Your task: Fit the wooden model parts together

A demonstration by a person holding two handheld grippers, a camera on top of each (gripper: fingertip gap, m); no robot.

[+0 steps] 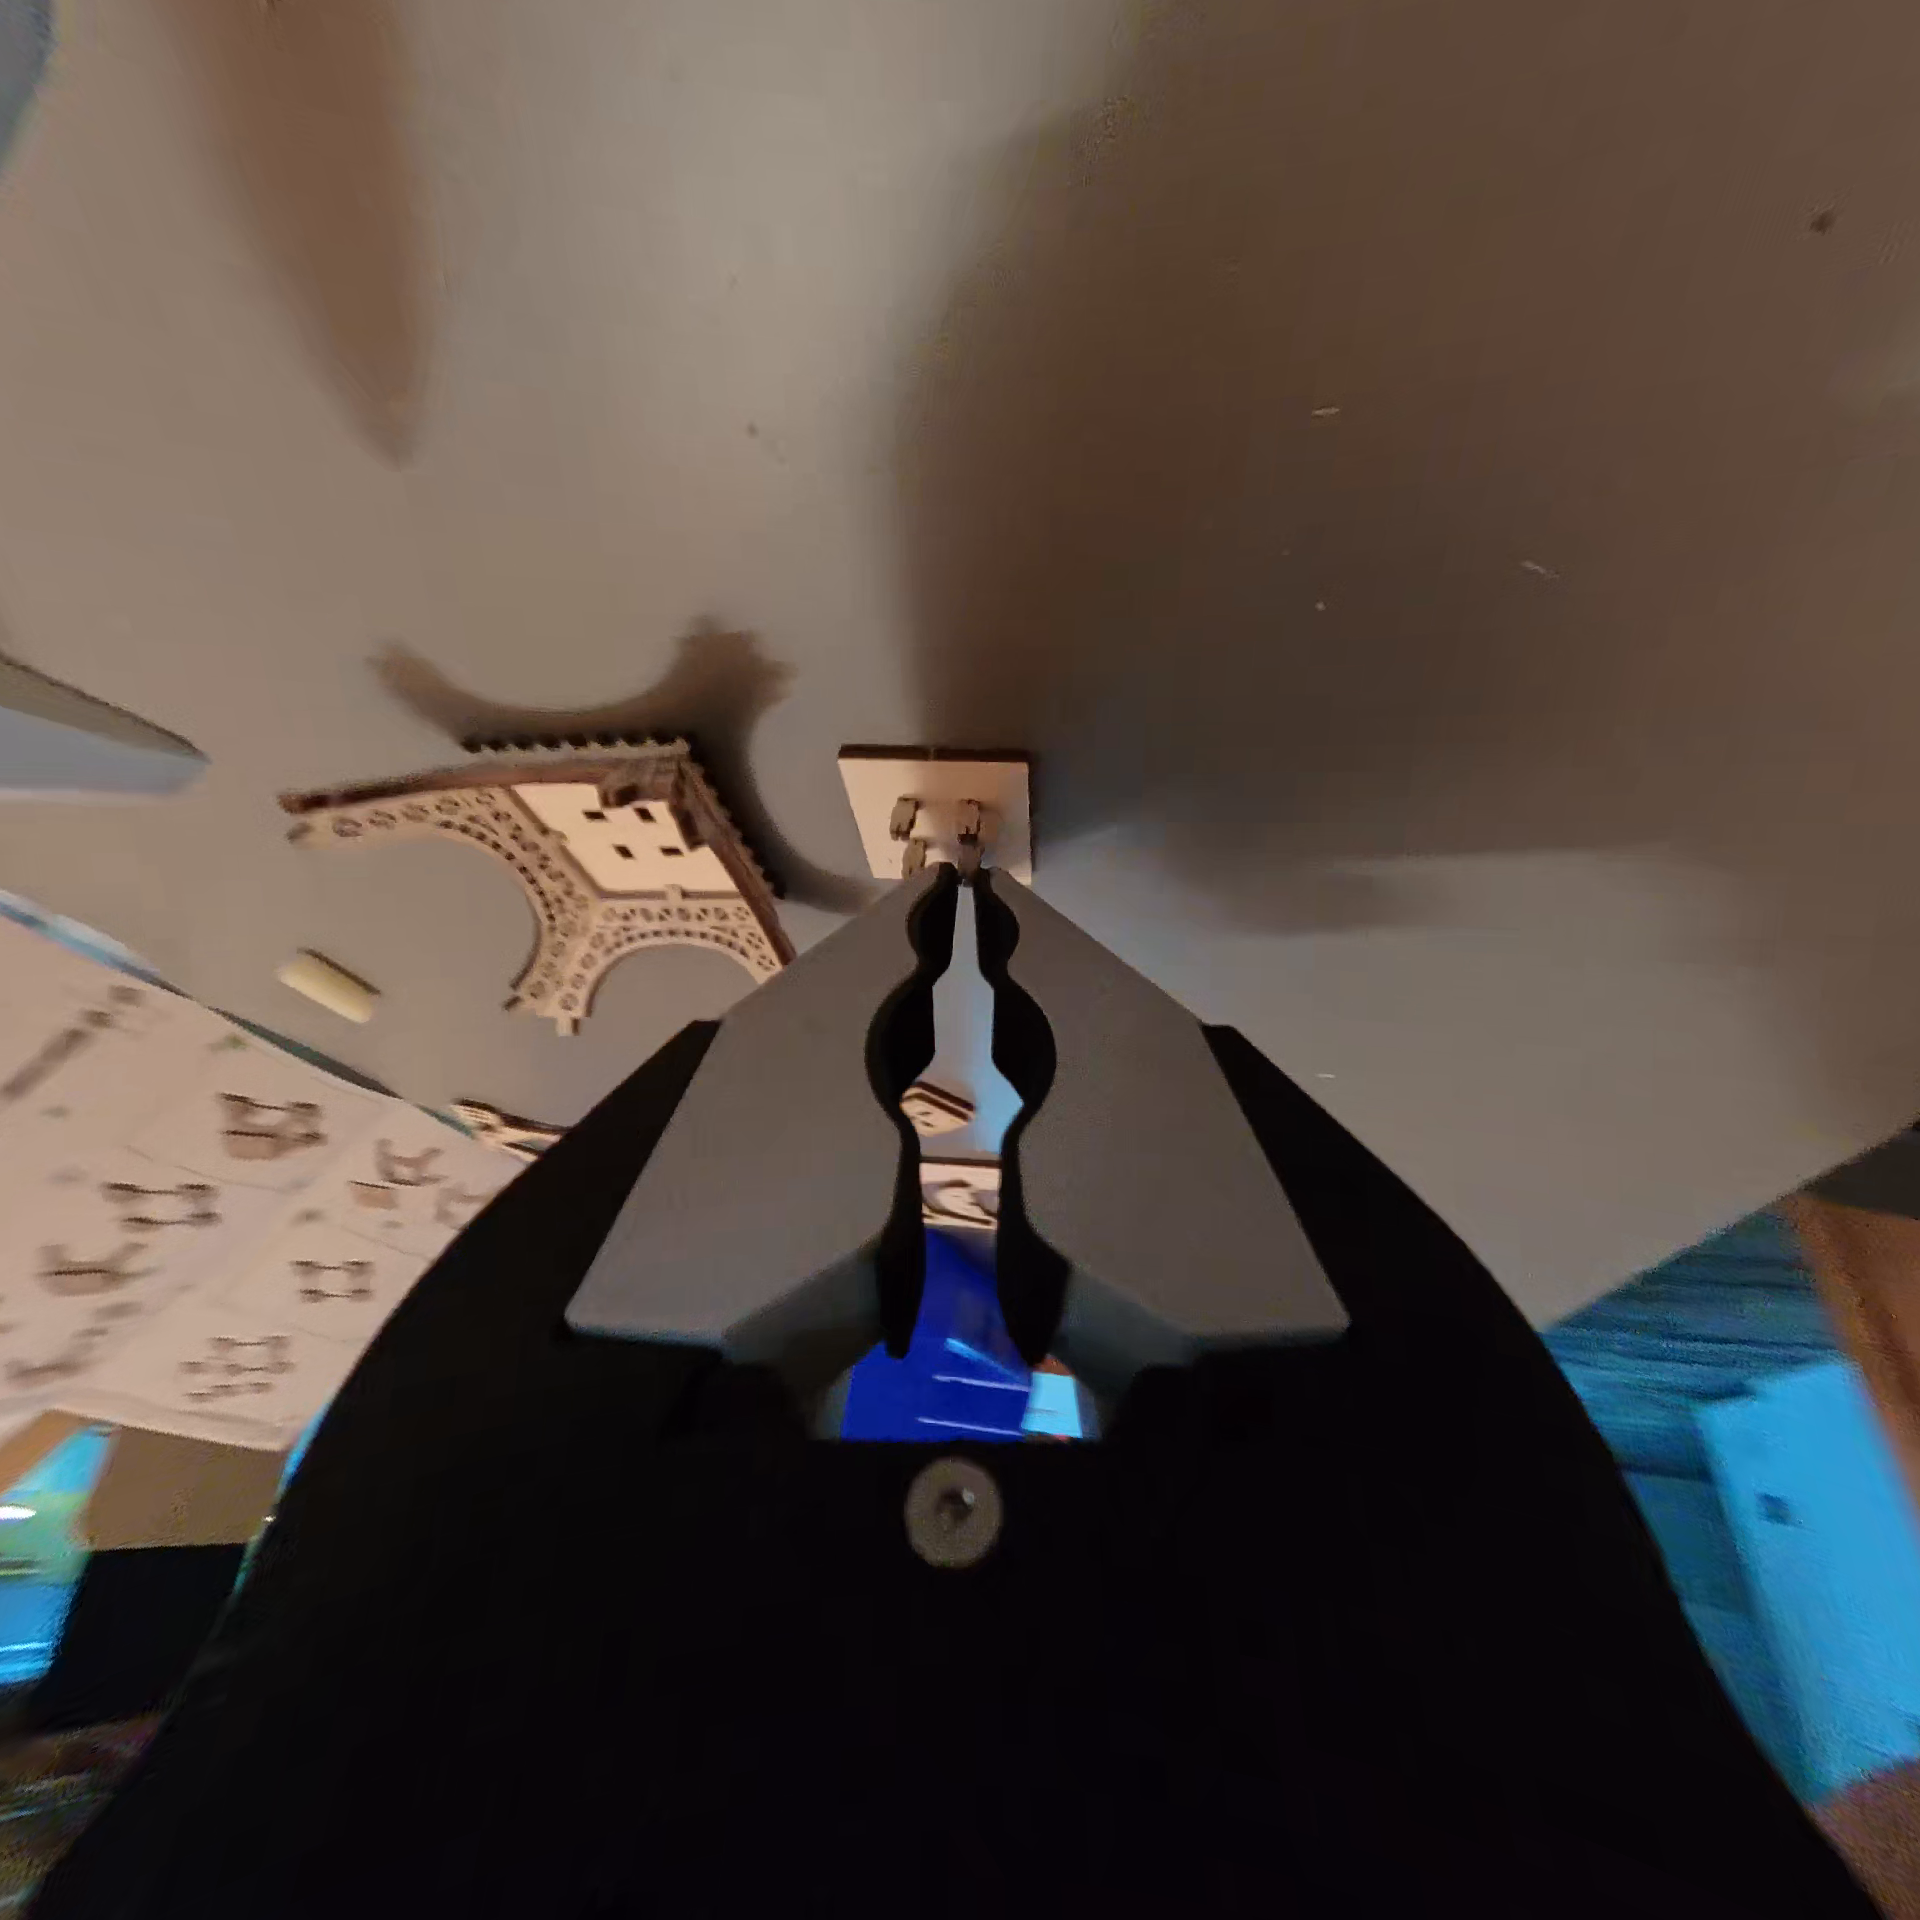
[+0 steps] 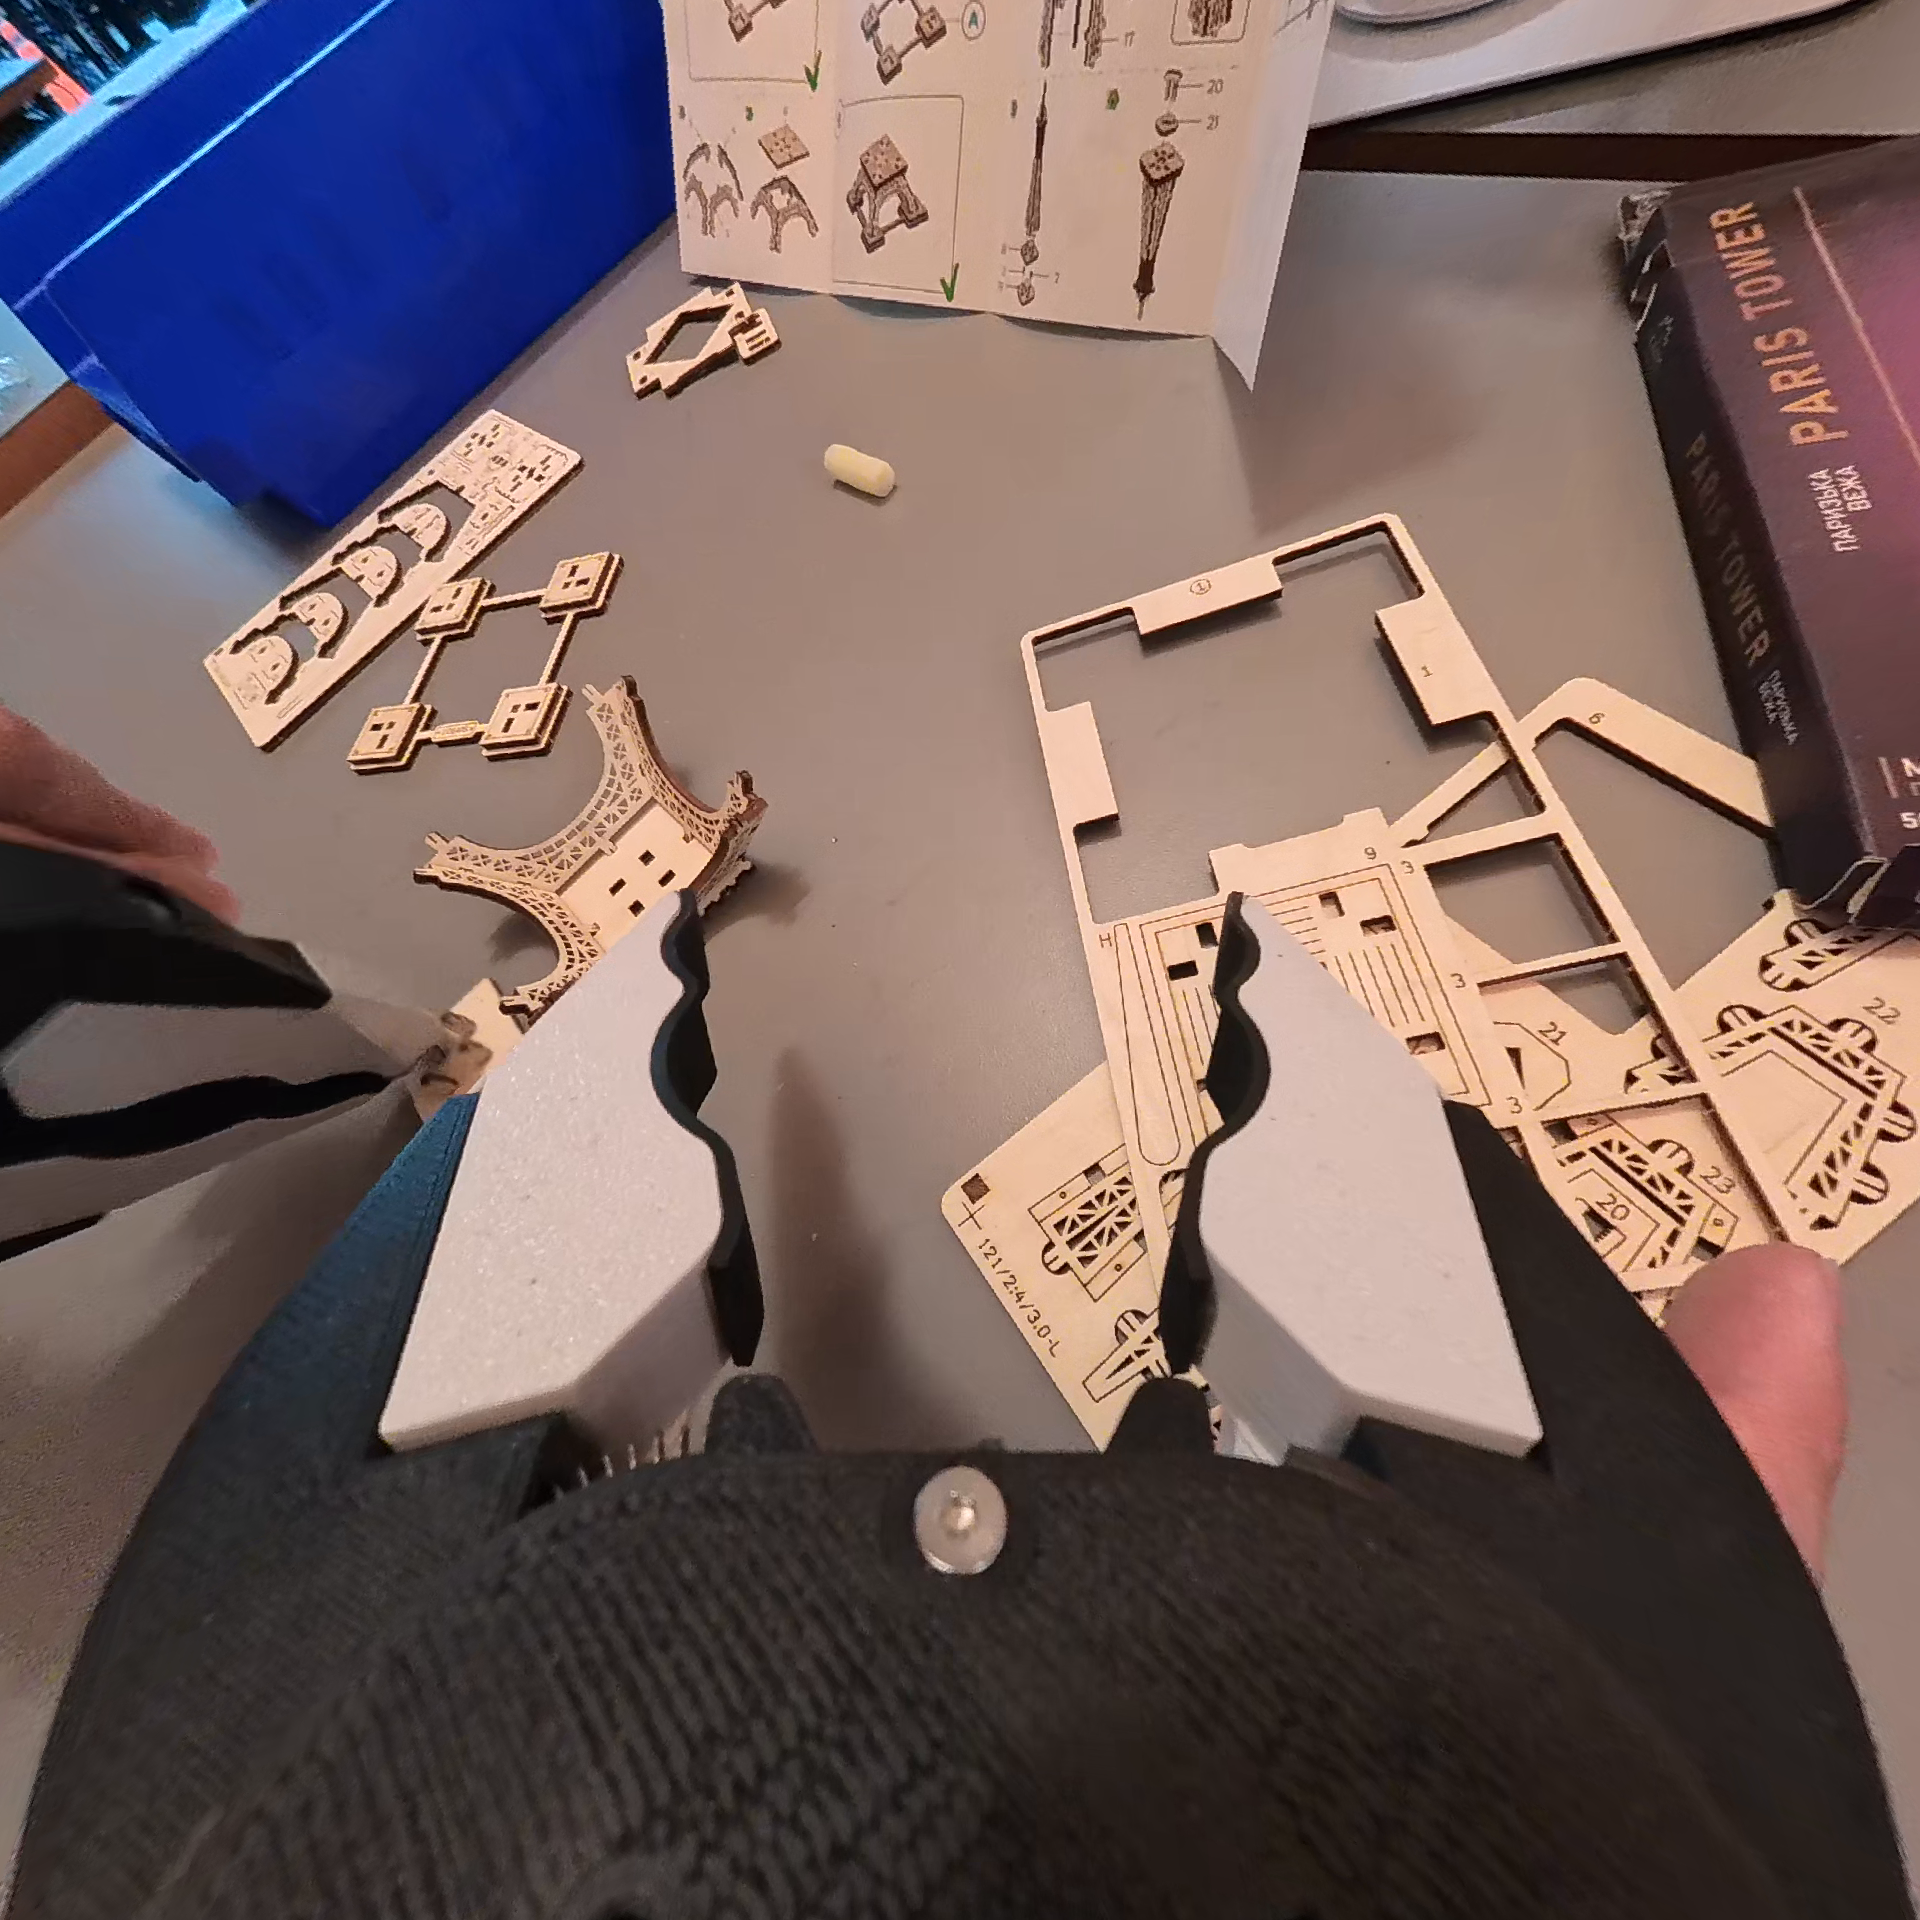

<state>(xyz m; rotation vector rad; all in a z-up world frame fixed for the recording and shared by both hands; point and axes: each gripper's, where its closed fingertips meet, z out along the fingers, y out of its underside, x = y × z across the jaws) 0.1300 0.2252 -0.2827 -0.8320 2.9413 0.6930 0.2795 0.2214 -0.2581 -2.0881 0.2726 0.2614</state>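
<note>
My left gripper (image 1: pixel 963 871) is shut on a peg of a small square wooden plate (image 1: pixel 914 781) that lies on the grey table. An openwork wooden tower base with arches (image 1: pixel 582 862) lies just left of it. In the right wrist view the left gripper (image 2: pixel 421 1049) comes in from the left, its tips on the small plate (image 2: pixel 480 1013), with the tower base (image 2: pixel 613 862) right behind it. My right gripper (image 2: pixel 961 920) is open and empty above bare table, between the tower base and the cut-out wooden sheets (image 2: pixel 1351 935).
A four-pad square frame (image 2: pixel 488 665), a part sheet with arches (image 2: pixel 384 582), a small diamond frame (image 2: pixel 696 338) and a white pellet (image 2: pixel 859 470) lie farther out. An instruction sheet (image 2: pixel 987 156), a blue bin (image 2: pixel 312 260) and a dark box (image 2: pixel 1787 520) border the table.
</note>
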